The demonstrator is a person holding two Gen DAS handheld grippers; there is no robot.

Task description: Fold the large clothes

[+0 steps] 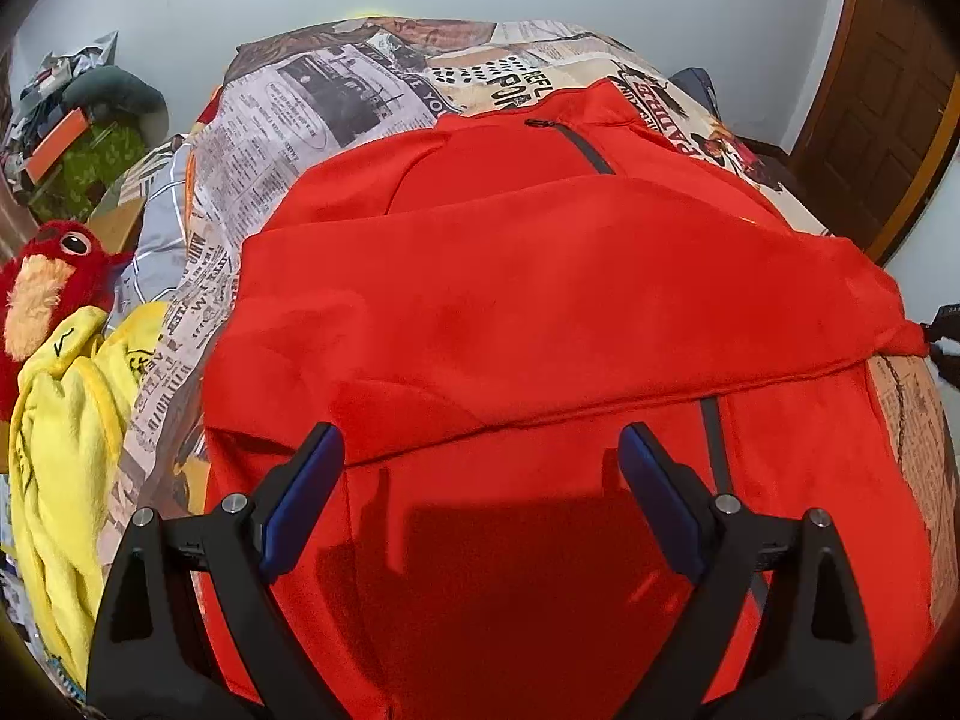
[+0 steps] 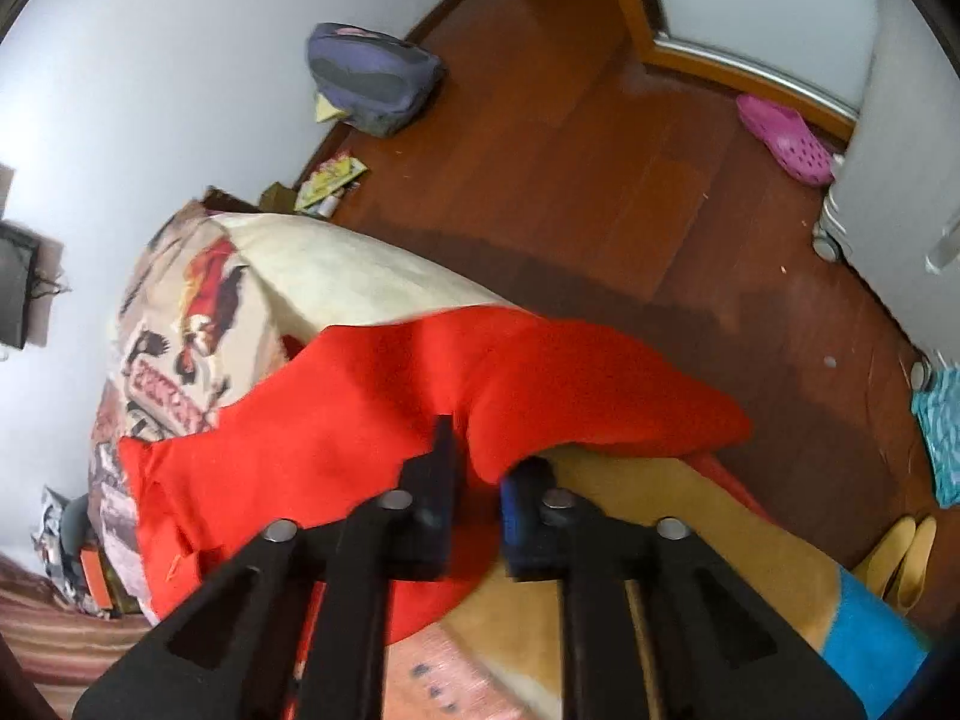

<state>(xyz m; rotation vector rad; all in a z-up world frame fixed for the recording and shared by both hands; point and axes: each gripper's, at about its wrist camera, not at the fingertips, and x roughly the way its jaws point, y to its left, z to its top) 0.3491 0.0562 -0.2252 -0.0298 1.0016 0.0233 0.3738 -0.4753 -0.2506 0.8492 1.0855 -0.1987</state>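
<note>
L claw wide open over red jacket; only R view shows R claw pinching its edge.

You've got one red jacket on the bed. Left of the bed: one yellow garment, one red plush toy. On the floor beyond the bed: one purple backpack, one pink clog. Two grippers in play: left gripper, right gripper.

Jacket on bed, plush toy at its left
</note>
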